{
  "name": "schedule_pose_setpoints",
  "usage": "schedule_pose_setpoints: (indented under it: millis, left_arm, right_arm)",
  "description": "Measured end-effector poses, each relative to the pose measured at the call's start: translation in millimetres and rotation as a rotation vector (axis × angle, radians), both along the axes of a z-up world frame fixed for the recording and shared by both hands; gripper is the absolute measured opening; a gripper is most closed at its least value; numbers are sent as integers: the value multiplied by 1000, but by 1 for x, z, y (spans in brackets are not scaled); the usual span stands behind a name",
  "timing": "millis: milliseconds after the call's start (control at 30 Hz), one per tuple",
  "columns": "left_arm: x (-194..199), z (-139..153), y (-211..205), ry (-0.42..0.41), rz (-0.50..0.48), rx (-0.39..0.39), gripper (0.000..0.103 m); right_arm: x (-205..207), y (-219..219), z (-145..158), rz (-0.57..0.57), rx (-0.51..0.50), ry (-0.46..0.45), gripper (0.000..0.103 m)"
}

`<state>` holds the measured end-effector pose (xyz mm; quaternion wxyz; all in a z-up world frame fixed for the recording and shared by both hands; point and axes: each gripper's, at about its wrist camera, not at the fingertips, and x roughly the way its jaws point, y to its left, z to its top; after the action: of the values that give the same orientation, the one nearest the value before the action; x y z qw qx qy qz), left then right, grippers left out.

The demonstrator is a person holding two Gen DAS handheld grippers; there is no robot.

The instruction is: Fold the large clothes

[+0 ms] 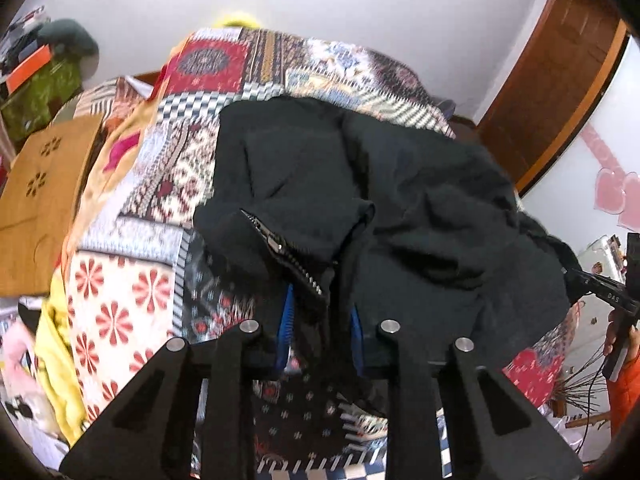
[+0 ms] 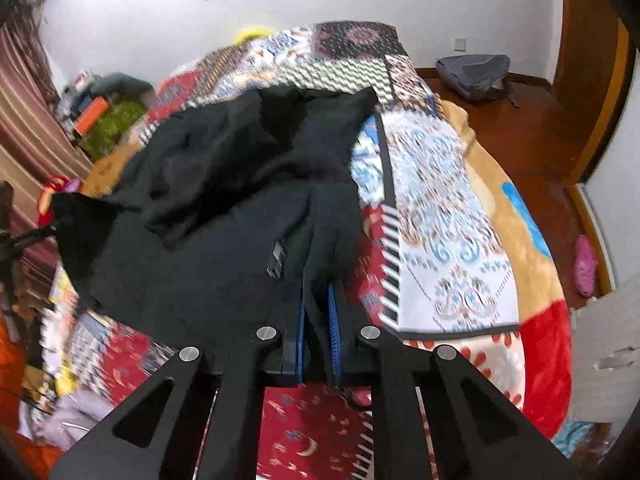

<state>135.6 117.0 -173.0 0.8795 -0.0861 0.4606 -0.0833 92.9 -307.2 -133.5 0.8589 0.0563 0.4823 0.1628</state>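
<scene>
Black zip jacket [image 1: 360, 184], crumpled, lifted at near edge, rest on patchwork bedspread [image 2: 440, 200].

Right gripper [image 2: 320, 320] clamped on an edge of the black jacket [image 2: 224, 200], dark cloth pinched between the blue pads [image 2: 334, 328]; rest of the garment heaped and rumpled over the patchwork quilt [image 2: 436, 208], spreading up and to the left; small black tag [image 2: 277, 258] showing near the held edge; purple bag [image 2: 474, 74] on the wooden floor [image 2: 532, 132] beyond; pink slipper [image 2: 586, 266] at right.
</scene>
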Motion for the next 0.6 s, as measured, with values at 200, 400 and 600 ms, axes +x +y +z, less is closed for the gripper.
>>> schedule_pose_setpoints:
  millis: [200, 400, 600]
  left_arm:
    - [22, 28, 13, -70, 17, -75, 15]
    - [57, 37, 20, -82, 43, -44, 13]
    - [102, 49, 33, -123, 78, -64, 13]
  right_arm:
    - [28, 19, 43, 50, -11, -100, 6]
    - [70, 40, 62, 71, -94, -173, 5]
    - [122, 45, 68, 51, -155, -195, 4]
